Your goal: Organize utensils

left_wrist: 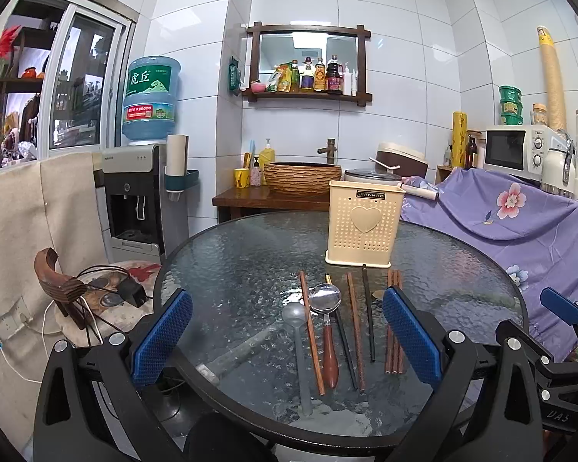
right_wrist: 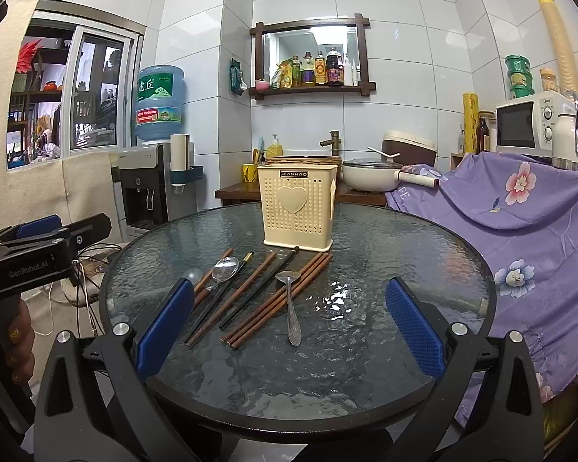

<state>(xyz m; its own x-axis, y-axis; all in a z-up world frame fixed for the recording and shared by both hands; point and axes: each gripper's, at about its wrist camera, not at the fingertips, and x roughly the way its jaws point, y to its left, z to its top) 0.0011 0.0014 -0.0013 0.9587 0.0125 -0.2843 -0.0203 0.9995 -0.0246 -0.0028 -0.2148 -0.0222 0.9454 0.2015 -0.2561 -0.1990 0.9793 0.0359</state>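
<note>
- The left gripper (left_wrist: 287, 340) hangs low over the near rim of the round glass table (left_wrist: 227, 254), jaws spread as wide as they go, nothing between the pads.
- Farthest left in the row lies a translucent plastic spoon (left_wrist: 300, 346) — light, probably a bit springy, and likely to skate on the textured glass; I would pinch it mid-handle.
- Next, a metal spoon with a wooden handle (left_wrist: 327, 327), its bowl resting against a brown chopstick (left_wrist: 311, 331). The wood offers better bite than the polished bowl, so the handle is the place to grip.
- The chopsticks (right_wrist: 250, 300) — brown wooden ones and black ones — lie side by side, some touching. Stiff, thin, very light; they will roll, and a pinch may take two at once. Hold near the middle to keep them from tipping.
- An all-metal spoon (right_wrist: 291, 308) lies just right of the chopsticks, smooth and slippery; its narrow handle is the only sensible hold.
- The cream perforated utensil holder (right_wrist: 297, 208) stands upright beyond the row, empty as far as I can see; being light plastic, it may shift if bumped.
- The right gripper (right_wrist: 289, 329) is likewise fully open and empty.
</note>
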